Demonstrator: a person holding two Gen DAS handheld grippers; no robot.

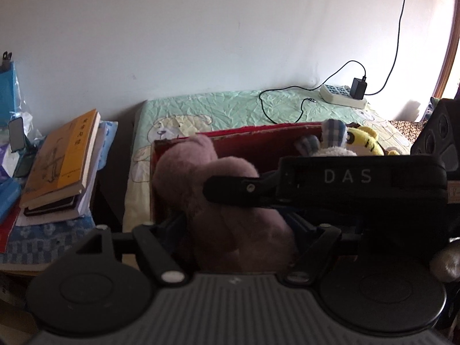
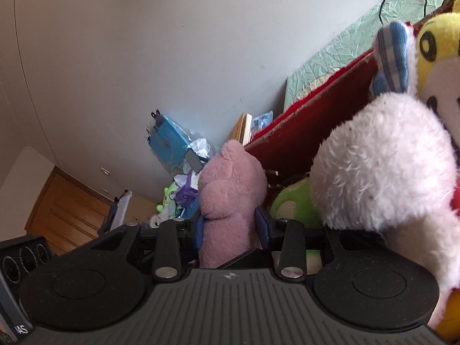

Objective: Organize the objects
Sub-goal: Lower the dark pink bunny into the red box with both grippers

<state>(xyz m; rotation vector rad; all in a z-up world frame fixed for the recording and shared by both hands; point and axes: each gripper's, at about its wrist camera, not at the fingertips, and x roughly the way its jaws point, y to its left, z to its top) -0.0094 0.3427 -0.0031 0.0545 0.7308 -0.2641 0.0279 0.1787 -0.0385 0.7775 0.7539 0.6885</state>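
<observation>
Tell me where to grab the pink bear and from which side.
Grip the pink bear across its narrow body, below the head, coming from the near, open side of the red box. The body is slimmer than the head, and other plush crowd the right. The right gripper already straddles it there.

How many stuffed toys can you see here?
4: a pink bear between both grippers, a white plush beside it, a yellow tiger behind that, and a green one low in the red box. More may be hidden.

A bed with a crinkled pale-green bear-print sheet [image 1: 230,106] carries a red open box [image 1: 258,128] near its front edge; a white power strip [image 1: 342,95] with a black cable [image 1: 283,106] lies at its far right corner.
</observation>
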